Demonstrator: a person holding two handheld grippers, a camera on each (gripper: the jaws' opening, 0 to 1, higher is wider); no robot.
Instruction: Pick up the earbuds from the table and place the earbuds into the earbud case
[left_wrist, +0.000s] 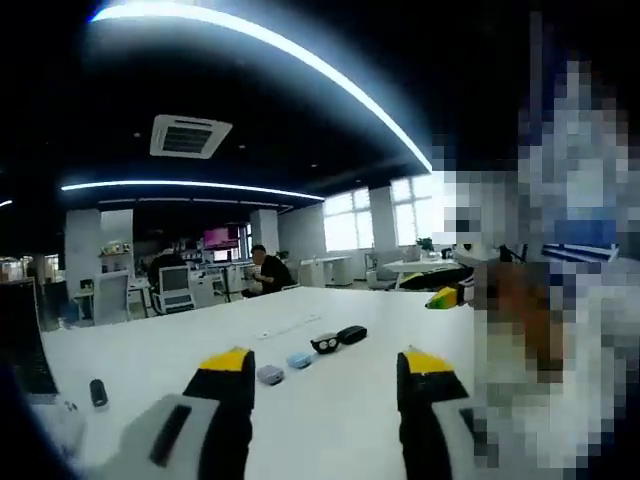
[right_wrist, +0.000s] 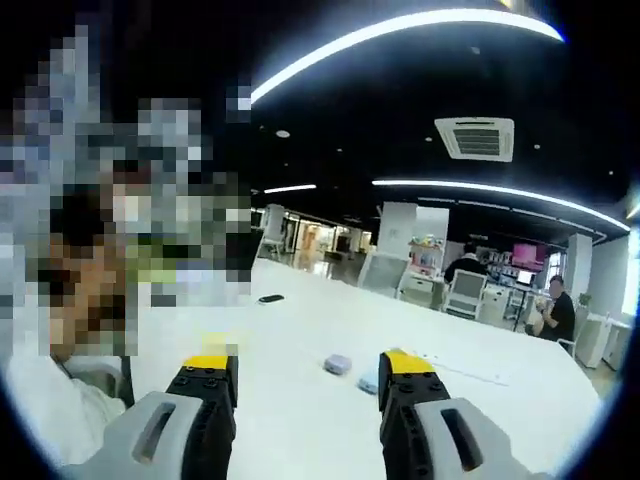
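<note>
Both grippers hover above a white table (left_wrist: 150, 360). In the left gripper view, a small grey case-like piece (left_wrist: 270, 375), a light blue one (left_wrist: 299, 360), an open black case (left_wrist: 325, 343) and a shut black case (left_wrist: 351, 334) lie in a row ahead. The earbuds are too small to make out. My left gripper (left_wrist: 326, 365) is open and holds nothing, well short of the row. In the right gripper view, the grey piece (right_wrist: 338, 364) and the blue piece (right_wrist: 368, 383) lie ahead, the blue one partly behind a jaw. My right gripper (right_wrist: 306, 365) is open with nothing in it.
A thin white cable (left_wrist: 290, 326) lies behind the cases. A small black object (left_wrist: 97, 392) sits at the table's left and a yellow-green item (left_wrist: 443, 297) at its right. A dark phone (right_wrist: 270, 298) lies farther off. Chairs, desks and seated people (right_wrist: 555, 310) are in the background.
</note>
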